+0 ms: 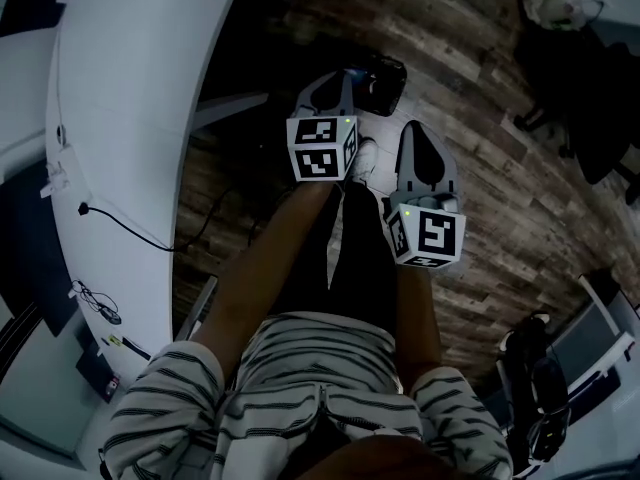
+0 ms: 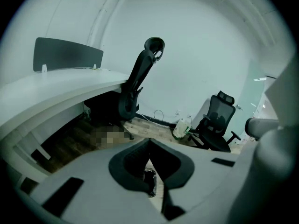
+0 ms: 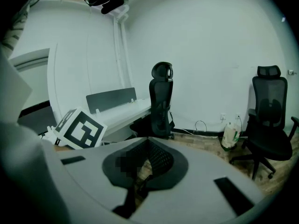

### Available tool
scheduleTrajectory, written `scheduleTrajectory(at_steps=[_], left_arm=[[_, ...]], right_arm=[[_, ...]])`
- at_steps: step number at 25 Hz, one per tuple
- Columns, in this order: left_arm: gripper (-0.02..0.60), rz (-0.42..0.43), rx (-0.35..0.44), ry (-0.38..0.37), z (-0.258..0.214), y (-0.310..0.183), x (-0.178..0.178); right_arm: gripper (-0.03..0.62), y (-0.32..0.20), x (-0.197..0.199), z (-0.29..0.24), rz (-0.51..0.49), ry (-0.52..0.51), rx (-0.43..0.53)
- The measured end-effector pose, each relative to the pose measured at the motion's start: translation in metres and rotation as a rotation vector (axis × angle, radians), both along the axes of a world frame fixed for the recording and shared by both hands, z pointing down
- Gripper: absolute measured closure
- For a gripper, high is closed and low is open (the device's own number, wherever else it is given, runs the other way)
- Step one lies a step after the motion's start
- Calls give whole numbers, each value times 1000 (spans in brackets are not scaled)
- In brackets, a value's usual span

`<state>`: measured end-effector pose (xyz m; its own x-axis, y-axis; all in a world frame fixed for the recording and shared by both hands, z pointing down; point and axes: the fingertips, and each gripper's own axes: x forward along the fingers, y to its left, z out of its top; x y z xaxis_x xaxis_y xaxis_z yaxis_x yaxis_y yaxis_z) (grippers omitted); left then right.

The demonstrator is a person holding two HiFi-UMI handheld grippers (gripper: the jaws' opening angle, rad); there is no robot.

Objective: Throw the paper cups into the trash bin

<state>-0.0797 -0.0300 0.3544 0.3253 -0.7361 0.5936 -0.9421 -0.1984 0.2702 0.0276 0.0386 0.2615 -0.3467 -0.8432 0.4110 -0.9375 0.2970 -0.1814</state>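
No paper cup shows in any view. A dark, glossy container that looks like the trash bin point(image 1: 378, 80) stands on the wooden floor just beyond my grippers. My left gripper point(image 1: 335, 83) points at it, jaws shut with nothing between them; in the left gripper view its tips point(image 2: 149, 143) meet. A small dark glossy thing point(image 2: 149, 181) shows through the gap below them. My right gripper point(image 1: 421, 136) hangs to the right and nearer the person, also shut and empty, its tips point(image 3: 148, 142) together. The left gripper's marker cube point(image 3: 79, 130) shows in the right gripper view.
A curved white desk point(image 1: 120, 118) runs along the left, with cables on it. Black office chairs point(image 2: 138, 83) point(image 2: 217, 125) point(image 3: 268, 120) stand around, with a white bag point(image 2: 182, 127) by the wall. The person's arms and striped shorts point(image 1: 310, 388) fill the bottom.
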Motion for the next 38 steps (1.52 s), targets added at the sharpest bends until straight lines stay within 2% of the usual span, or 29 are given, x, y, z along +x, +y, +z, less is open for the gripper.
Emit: scheduleTrajectory(at_steps=[19,30,38], left_arm=[[558,36,131,64,-120,21,-23],[557,57,217,78,-190,47,-40],[558,62,264,82,-224,60,-47]], right_arm=[[585,-1,-24,-86,-49,-8,84],[585,10,-46,-138,-83,-13,140],[585,14,-52,-165,-107,-23,164]])
